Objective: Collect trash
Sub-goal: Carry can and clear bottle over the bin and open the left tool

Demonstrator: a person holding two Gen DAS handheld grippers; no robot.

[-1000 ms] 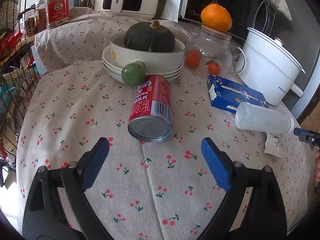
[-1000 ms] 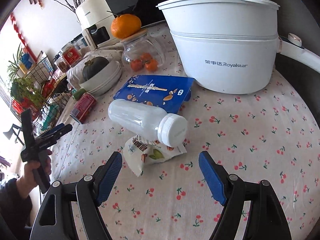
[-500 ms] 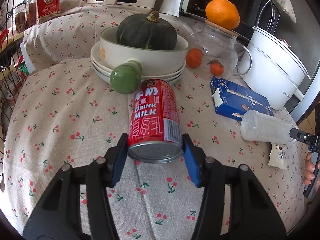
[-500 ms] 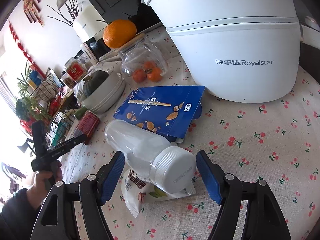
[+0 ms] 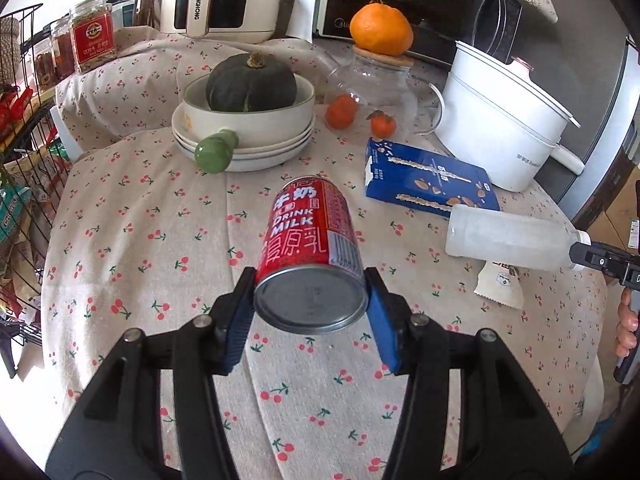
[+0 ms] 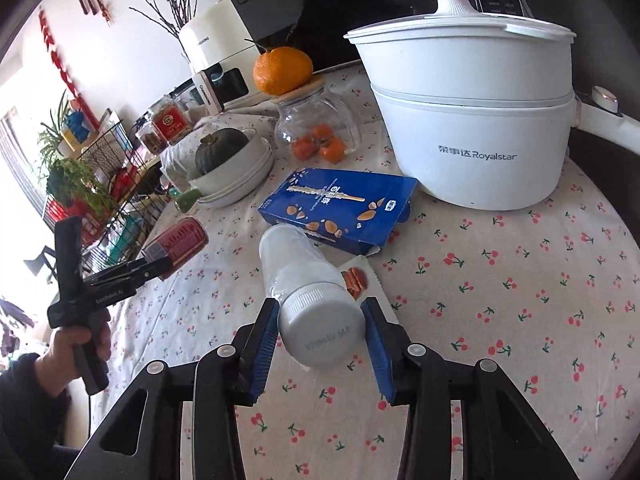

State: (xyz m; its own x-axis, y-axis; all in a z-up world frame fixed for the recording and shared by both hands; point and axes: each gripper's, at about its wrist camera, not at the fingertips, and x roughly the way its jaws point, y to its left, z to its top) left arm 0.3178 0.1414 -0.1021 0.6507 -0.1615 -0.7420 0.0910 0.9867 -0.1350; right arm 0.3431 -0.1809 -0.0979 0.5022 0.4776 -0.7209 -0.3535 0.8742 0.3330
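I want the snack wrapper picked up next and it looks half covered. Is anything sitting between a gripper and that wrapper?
Yes. The plastic bottle, clamped at its cap in the right gripper, hangs over the snack wrapper and hides most of it; the left gripper holds the red milk can.

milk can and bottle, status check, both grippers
Left gripper shut on red milk can, lifted. Right gripper shut on plastic bottle. Snack wrapper, blue carton still on tablecloth.

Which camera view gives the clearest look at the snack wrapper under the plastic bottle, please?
The left wrist view: the snack wrapper lies mostly exposed beyond the plastic bottle. In the right wrist view the bottle covers most of it.
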